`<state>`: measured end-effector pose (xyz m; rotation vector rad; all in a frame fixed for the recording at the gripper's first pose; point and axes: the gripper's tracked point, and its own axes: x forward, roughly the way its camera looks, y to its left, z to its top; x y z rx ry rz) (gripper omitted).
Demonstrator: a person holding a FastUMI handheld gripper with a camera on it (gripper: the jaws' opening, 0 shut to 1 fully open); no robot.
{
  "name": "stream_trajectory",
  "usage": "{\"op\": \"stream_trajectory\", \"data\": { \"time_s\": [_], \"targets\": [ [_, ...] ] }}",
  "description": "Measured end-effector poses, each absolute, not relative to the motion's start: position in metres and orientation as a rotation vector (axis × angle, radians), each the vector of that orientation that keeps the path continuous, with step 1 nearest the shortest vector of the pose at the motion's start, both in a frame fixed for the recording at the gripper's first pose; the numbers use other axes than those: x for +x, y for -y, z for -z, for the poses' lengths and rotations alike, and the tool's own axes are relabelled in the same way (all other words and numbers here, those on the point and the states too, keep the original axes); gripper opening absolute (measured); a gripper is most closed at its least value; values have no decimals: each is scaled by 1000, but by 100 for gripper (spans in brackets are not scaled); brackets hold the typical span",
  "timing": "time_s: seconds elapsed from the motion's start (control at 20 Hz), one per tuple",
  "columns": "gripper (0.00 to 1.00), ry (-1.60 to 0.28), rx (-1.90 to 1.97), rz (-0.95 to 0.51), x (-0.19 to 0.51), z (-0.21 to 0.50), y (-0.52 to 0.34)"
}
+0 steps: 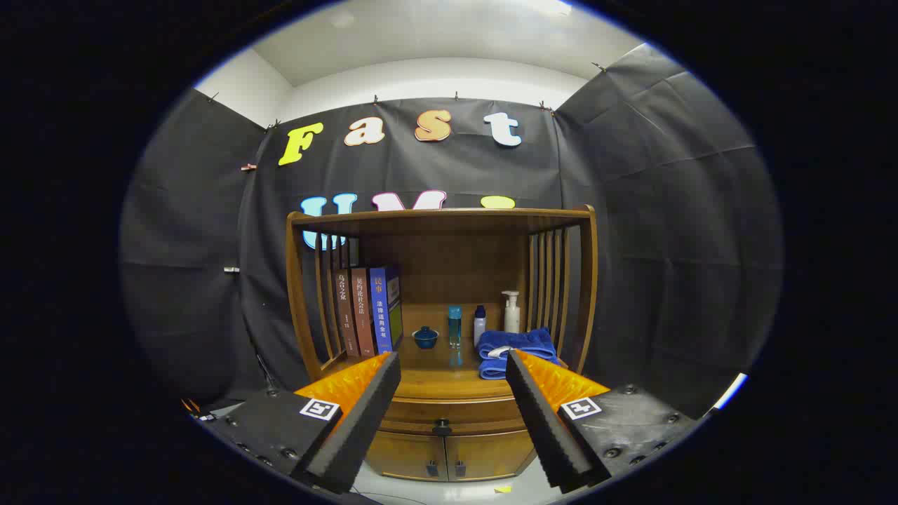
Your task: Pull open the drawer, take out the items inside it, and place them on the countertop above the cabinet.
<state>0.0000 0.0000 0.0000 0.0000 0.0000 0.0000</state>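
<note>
A wooden cabinet (442,301) stands against the booth's wall, straight ahead of my gripper (452,365). Its drawer (449,415) sits shut under the countertop (438,379), with a dark round knob (442,425) showing between my fingers. The gripper is open, its fingers spread wide with nothing between them, some way short of the cabinet. What lies inside the drawer is hidden.
On the countertop stand three upright books (368,308), a small blue bowl (425,337), a blue-capped bottle (454,326), a small white bottle (479,324), a pump bottle (511,313) and folded blue towels (512,347). Two lower doors (449,459) sit beneath the drawer.
</note>
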Motion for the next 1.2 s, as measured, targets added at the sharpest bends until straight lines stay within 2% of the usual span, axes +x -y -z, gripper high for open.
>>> {"op": "stream_trajectory", "data": {
  "time_s": [0.6,1.2],
  "targets": [
    [99,33,-6,-13,-1,-16,-9],
    [99,8,-58,-55,4,-1,-37]
  ]
}}
